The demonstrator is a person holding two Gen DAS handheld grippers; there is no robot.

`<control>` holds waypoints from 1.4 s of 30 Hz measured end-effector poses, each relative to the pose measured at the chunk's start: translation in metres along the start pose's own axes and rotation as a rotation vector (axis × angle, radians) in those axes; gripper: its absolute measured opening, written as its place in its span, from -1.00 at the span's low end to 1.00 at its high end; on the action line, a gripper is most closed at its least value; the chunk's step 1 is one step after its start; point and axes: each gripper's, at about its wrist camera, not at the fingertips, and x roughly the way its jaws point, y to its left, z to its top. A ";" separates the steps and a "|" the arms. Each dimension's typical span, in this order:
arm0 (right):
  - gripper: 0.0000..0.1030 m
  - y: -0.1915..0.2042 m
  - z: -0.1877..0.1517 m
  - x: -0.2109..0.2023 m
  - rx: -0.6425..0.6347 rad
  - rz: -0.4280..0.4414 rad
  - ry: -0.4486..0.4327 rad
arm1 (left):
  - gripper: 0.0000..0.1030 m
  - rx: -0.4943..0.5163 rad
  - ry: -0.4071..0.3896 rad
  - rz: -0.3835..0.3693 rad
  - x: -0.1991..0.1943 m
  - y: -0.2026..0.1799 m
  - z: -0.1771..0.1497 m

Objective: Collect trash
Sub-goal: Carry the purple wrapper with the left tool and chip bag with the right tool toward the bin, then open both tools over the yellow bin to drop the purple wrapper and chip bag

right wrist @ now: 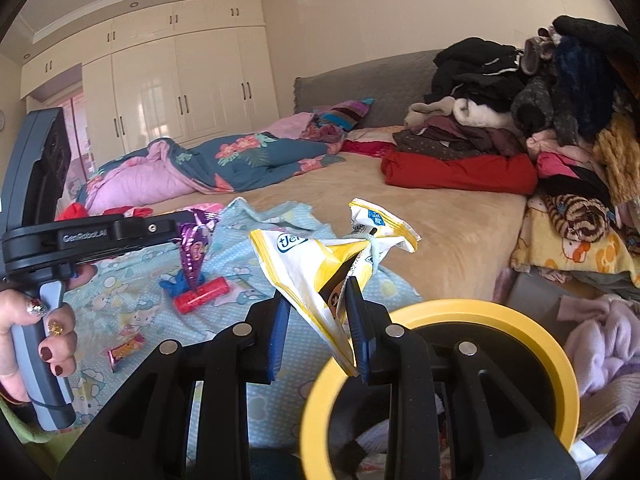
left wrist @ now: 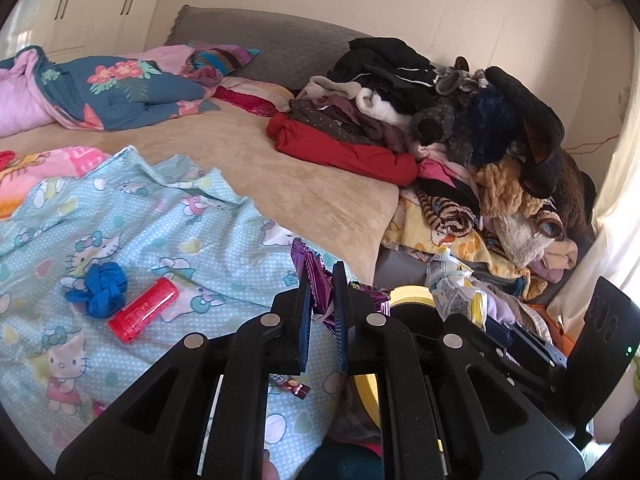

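My left gripper is shut on a crumpled purple foil wrapper, held above the light blue cartoon sheet. My right gripper is shut on a yellow and white snack bag, which sticks up between its fingers. Just right of and below the bag is a round bin with a yellow rim. In the left wrist view the bin's rim shows beyond my fingers. On the sheet lie a red plastic tube, a blue knotted scrap and a small candy wrapper.
A tall heap of clothes fills the bed's right side, a red garment lowest in it. A floral quilt lies at the far left. A hand grips the left tool's handle. White wardrobes stand behind the bed.
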 end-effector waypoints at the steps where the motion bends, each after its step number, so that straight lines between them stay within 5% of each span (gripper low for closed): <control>1: -0.48 -0.003 0.000 -0.001 0.003 -0.004 0.002 | -0.89 0.004 0.002 -0.003 0.001 -0.002 0.000; 42: -0.48 -0.088 -0.032 0.010 0.212 -0.055 0.225 | -0.89 0.126 0.177 -0.101 0.071 -0.072 -0.047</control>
